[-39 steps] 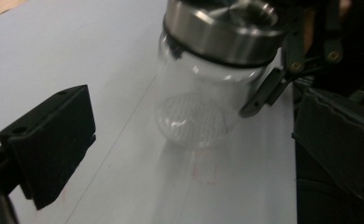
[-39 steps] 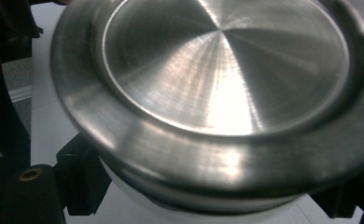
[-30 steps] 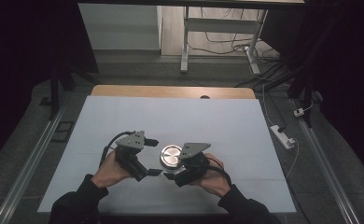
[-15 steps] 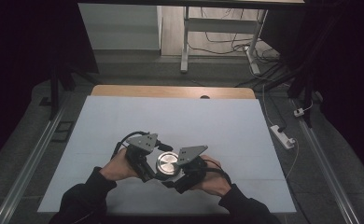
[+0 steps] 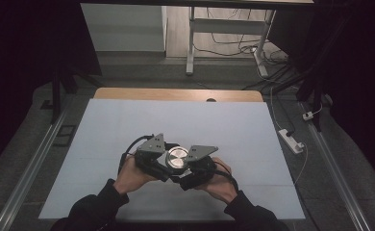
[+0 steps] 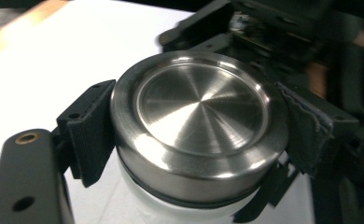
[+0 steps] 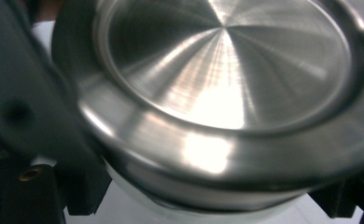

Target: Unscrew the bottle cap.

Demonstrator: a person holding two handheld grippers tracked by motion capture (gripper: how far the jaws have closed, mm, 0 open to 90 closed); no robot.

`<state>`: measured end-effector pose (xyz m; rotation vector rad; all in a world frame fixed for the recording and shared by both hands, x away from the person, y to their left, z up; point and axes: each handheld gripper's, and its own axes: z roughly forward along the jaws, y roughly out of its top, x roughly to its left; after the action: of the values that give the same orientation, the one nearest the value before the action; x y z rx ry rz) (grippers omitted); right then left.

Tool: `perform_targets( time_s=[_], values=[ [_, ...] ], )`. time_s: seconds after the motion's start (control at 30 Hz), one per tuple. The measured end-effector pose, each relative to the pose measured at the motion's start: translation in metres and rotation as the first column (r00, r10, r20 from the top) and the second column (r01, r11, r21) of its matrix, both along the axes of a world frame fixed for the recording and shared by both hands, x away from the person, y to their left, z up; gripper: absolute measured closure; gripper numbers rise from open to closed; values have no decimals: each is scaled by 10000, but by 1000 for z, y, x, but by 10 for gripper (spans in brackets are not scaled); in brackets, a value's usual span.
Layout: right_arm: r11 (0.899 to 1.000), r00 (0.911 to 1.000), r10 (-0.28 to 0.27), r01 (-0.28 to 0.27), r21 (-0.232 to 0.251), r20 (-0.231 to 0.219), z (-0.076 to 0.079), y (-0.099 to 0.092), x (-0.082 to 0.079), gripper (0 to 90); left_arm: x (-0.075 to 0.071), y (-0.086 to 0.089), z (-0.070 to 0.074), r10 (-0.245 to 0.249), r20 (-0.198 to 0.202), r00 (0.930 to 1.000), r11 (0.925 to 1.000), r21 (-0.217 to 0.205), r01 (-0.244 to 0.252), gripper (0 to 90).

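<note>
Smooth, hard steel lid on a white jar, likely slippery; clamped at its rim by left gripper, right gripper grip unclear.

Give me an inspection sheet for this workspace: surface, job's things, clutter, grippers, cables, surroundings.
Surface: white sheet over a wooden table, flat and bare apart from the work.
Job's things: white container with a steel lid, upright near the front edge.
Clutter: nothing seen on the sheet.
Grippers: left gripper has a pad on either side of the lid, touching it; right gripper is close against the container, grip cannot be told from its blurred view.
Cables: a black cable loops from the left gripper; loose wires on the floor beyond.
Surroundings: power strip right of the table, metal stand behind, dark room.
</note>
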<state>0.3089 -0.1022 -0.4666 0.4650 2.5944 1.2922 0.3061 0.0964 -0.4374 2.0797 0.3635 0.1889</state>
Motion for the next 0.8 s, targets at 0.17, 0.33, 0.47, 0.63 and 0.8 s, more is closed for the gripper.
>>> perform_targets(
  time_s=[0.17,0.33,0.47,0.63,0.8],
  values=[
    [9973,9973,-728,728,40,107,-2,-1,0,152,0,-6,-1,563,-79,9984,9983,-156,-565,173],
    [9992,9993,-381,380,108,61,-1,-1,0,152,6,12,7,-319,-365,9988,9950,-962,282,70],
    [9995,9997,144,-138,274,-209,-2,0,-1,152,4,21,12,-1095,-3,9940,9930,-435,1094,66],
    [9933,9929,1099,-1080,415,-465,0,1,-4,152,1,23,12,-2063,221,9782,9782,287,2057,81],
    [9796,9790,2001,-1992,251,-400,0,4,-10,152,-2,20,7,-2937,146,9558,9538,715,2920,135]
  ],
)
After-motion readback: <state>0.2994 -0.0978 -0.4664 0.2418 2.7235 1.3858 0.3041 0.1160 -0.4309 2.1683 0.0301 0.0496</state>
